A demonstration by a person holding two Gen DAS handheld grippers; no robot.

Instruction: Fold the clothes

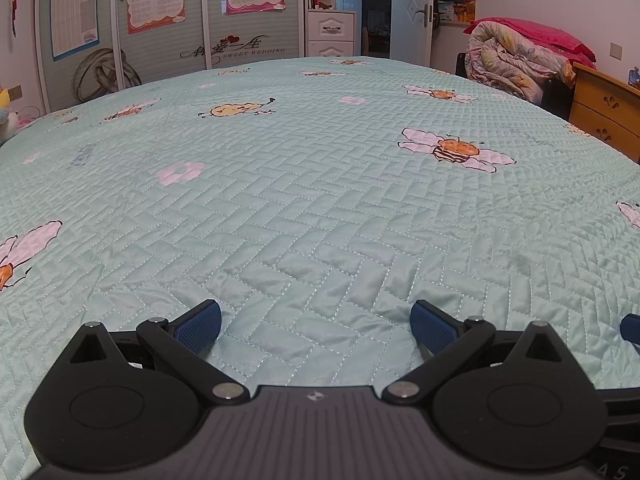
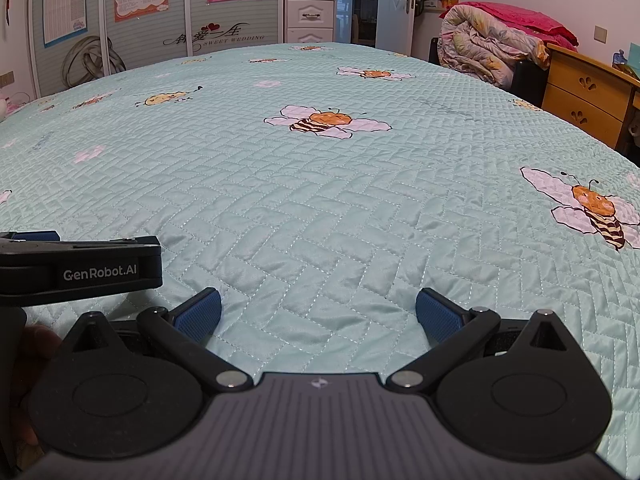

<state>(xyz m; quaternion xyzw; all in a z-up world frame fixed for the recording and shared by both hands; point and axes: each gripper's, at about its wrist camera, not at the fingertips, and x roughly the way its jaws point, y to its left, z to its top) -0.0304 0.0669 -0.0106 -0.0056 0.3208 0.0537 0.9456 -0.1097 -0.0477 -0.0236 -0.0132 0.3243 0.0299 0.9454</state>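
The left gripper hangs low over a quilted teal bedspread, its blue-padded jaws spread wide with nothing between them. The right gripper sits the same way — jaws wide apart, only quilting in the gap. In the right wrist view the left gripper's body, marked GenRobot.AI, shows just to the left of the right jaws, with part of a hand under it.

No garment to fold shows in either view — ahead of both pairs of jaws lies only bedspread printed with bees and flowers. Far beyond the jaws stand a wardrobe with posters, an open door, a heaped quilt to the right, and a wooden dresser.
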